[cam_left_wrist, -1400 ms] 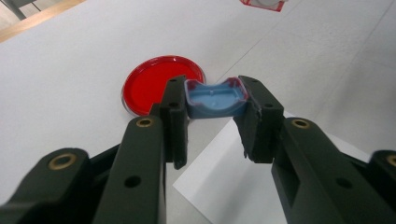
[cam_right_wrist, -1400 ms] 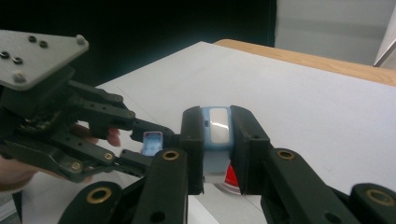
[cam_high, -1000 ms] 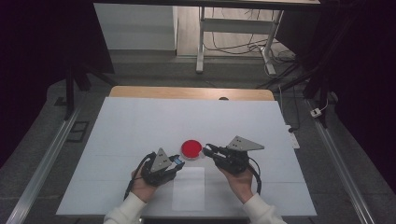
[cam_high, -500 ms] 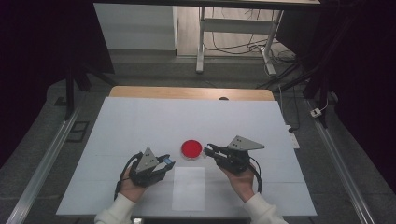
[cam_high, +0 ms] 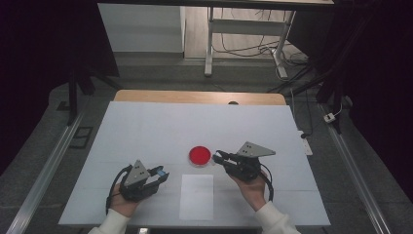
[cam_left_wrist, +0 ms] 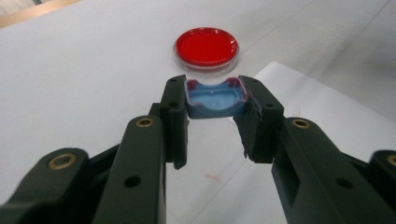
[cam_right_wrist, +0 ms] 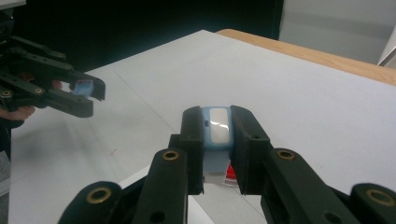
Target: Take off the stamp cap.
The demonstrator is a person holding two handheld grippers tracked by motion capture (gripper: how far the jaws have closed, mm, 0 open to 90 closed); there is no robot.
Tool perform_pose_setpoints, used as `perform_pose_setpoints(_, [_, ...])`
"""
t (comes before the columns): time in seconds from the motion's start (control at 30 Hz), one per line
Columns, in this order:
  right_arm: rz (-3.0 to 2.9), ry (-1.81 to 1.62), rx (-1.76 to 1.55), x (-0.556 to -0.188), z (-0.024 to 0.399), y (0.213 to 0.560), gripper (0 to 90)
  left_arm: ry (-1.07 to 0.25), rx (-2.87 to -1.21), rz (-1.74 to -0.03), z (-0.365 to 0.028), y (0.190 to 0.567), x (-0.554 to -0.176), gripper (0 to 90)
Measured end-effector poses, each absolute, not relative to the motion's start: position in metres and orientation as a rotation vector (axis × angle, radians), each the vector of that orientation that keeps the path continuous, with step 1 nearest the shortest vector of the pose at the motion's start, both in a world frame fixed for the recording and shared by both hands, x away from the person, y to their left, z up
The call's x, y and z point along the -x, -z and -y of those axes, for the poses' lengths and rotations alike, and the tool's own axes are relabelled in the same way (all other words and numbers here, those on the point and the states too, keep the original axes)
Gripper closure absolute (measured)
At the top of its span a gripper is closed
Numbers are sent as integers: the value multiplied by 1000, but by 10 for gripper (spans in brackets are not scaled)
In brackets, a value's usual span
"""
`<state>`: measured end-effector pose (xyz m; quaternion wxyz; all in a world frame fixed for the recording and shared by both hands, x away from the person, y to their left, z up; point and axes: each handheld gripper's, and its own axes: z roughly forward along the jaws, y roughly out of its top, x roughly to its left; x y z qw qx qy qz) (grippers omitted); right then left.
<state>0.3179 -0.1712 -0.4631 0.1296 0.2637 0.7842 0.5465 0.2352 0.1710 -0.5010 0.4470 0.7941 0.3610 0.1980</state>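
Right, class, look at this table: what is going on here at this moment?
A person at a white table holds a gripper in each hand. The left gripper is shut on a small blue cap, held apart from the red dish near the table's middle. The right gripper is shut on a light blue, pen-like piece close beside that dish. A white sheet lies between the hands.

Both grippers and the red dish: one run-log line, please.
left gripper: shut on blue cap | right gripper: shut on blue piece | red dish: on table, untouched
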Motion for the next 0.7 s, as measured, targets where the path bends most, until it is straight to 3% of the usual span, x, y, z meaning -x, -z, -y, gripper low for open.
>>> perform_pose_setpoints(0.7, [-2296, -1548, -770, -322, 171, 465, 749, -491, -1925, -999, -209, 511, -222, 648])
